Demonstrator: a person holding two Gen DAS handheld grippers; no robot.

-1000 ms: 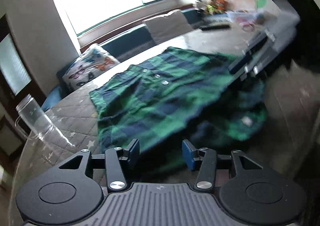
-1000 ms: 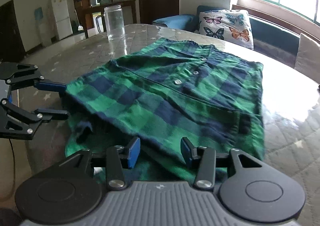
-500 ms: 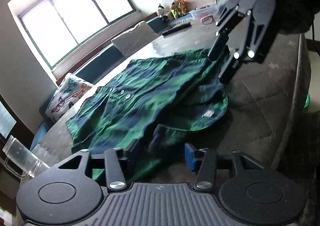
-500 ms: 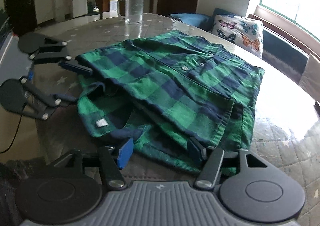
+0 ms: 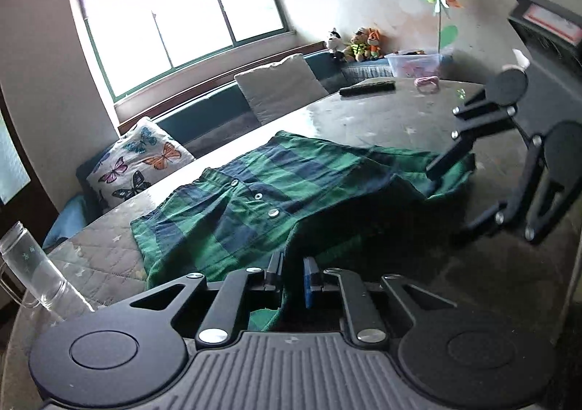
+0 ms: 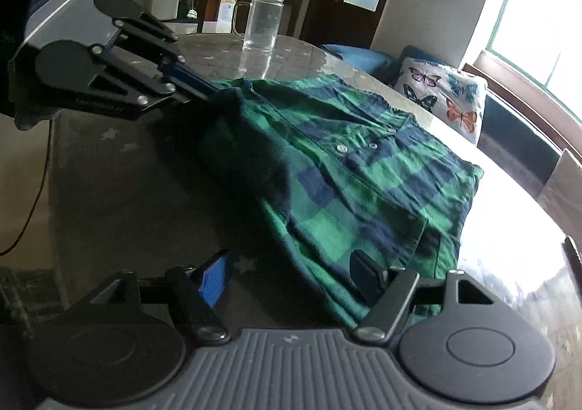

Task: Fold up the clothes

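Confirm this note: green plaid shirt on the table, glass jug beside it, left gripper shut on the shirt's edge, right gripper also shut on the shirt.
Wrong on one point. The right gripper is open, its jaws having just been opening, with the shirt edge lying between them unpinched; the right wrist view shows it. The rest holds: shirt on the table, jug beside it, left gripper shut on the shirt's edge.

Shirt spread mid-table, one gripper at each near corner.

Green-and-navy plaid button shirt (image 5: 254, 199) lies on the quilted star-print table top (image 5: 382, 119). Left gripper (image 5: 291, 275) pinches the shirt's near edge; right gripper (image 6: 291, 273) straddles the opposite near corner, jaws apart, just opened wider. Clear glass handled mug (image 6: 262, 23) stands on the table beyond the shirt. Butterfly-print cushion (image 6: 442, 97) sits on the bench behind the table, under the window (image 5: 182, 13).
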